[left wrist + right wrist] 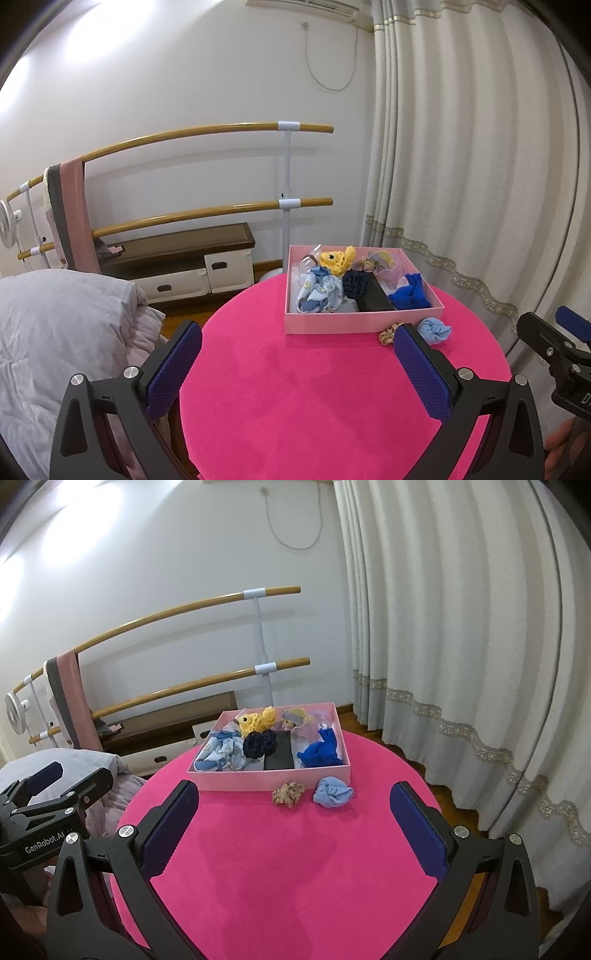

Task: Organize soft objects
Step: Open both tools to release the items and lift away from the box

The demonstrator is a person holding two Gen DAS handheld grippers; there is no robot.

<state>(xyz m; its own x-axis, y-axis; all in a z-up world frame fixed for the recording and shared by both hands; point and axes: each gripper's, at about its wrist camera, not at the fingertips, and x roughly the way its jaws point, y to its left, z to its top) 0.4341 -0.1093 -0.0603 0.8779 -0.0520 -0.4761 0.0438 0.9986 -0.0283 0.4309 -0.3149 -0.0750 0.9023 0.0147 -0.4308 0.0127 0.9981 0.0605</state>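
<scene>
On a round pink table [280,867], two soft pieces are lying outside the pink box [273,777]: a tan scrunchie [288,794] and a pale blue scrunchie [332,792]. The left gripper [295,363] and right gripper [293,823] are hovering well back, jaws apart and empty; the next move is probably picking one up. Only the right wrist view is showing both whole.
</scene>
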